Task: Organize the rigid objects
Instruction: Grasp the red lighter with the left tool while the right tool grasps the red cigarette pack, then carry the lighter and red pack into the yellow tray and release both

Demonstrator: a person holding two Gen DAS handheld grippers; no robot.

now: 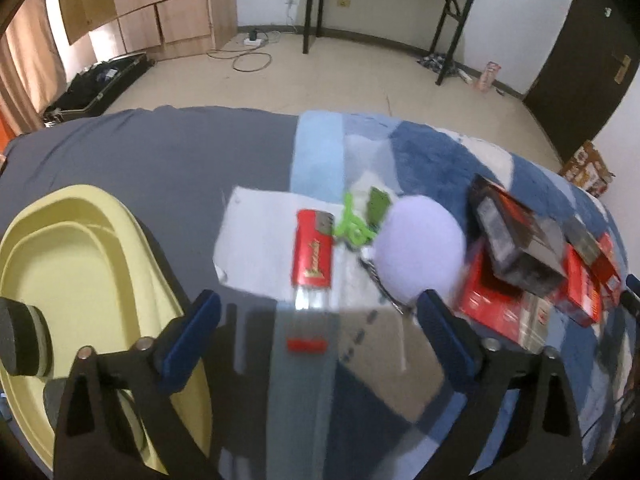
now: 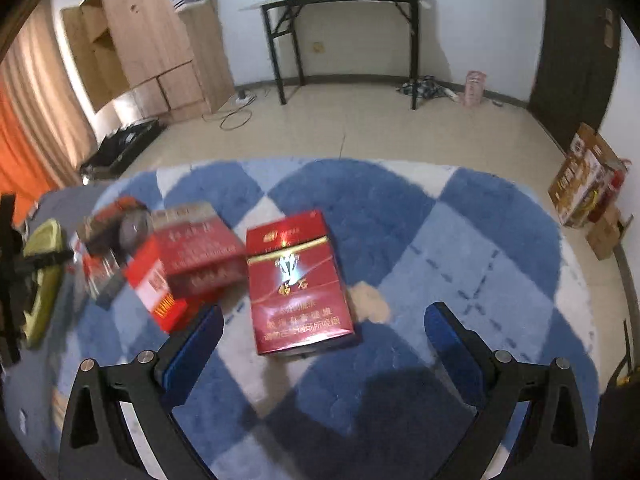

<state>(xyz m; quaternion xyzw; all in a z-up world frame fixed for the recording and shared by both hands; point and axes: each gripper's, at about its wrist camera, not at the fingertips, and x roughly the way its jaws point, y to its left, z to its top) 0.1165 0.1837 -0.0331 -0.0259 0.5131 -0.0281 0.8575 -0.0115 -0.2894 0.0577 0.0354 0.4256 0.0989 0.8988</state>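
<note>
In the left wrist view my left gripper (image 1: 318, 306) is open and empty above the bed. Just beyond its fingertips a red lighter (image 1: 314, 254) lies on a white sheet (image 1: 256, 236), beside a green clip (image 1: 354, 226) and a lilac round pad (image 1: 420, 246). A yellow tray (image 1: 88, 264) with a grey roll in it sits to the left. A heap of red and black cigarette packs (image 1: 520, 256) lies at the right. In the right wrist view my right gripper (image 2: 324, 320) is open and empty, with a red cigarette pack (image 2: 298, 284) lying flat between its fingers. More packs (image 2: 176, 256) lie heaped to its left.
The bed carries a blue-and-white checked fleece blanket (image 2: 440, 240) and a grey sheet (image 1: 160, 152). The yellow tray shows at the left edge of the right wrist view (image 2: 44, 280). Beyond the bed are bare floor, a black folding table (image 2: 344, 0), a wooden wardrobe (image 2: 152, 40) and a cardboard box (image 2: 588, 176).
</note>
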